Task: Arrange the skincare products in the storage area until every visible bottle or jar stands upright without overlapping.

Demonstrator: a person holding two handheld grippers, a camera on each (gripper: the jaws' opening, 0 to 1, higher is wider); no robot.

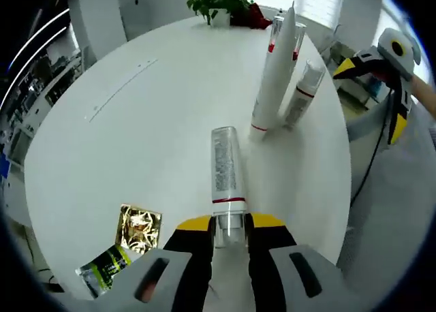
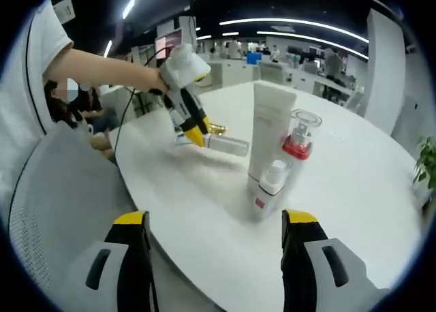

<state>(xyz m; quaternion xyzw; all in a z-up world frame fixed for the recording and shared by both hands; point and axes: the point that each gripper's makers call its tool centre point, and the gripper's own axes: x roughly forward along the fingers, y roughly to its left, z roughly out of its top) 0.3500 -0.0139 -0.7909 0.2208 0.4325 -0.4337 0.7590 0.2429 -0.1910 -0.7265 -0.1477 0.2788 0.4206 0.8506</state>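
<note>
Left gripper [image 1: 229, 231]: your yellow-tipped jaws are closed narrow on the base end of a clear cylindrical bottle with a red band and printed label [image 1: 225, 181]. It runs forward from the jaws, lying flat, close over the white round table [image 1: 136, 121]; in the right gripper view this bottle [image 2: 228, 145] looks to be just above or on the tabletop, and you cannot tell which.

Right gripper [image 2: 214, 240]: your jaws stand wide apart with nothing between them, held off the near table edge, facing the standing group.

Standing group: a tall white squeeze tube with a red stripe at its foot [image 1: 272, 73] is upright on its cap. Just beside it stand a clear pump bottle with a red collar [image 2: 298, 145] and a small white pump bottle with a clear cap [image 1: 300, 97]. They are close together; touching or not is unclear.

Lying items: a gold foil sachet [image 1: 139, 229] and a dark bottle with a yellow-green label [image 1: 102, 266] lie flat near your left jaws.

Background: a potted green plant [image 1: 219, 2] at the far rim.

Progress: three products appear upright. By judgement, the held bottle remains to be stood up, then the dark bottle.
</note>
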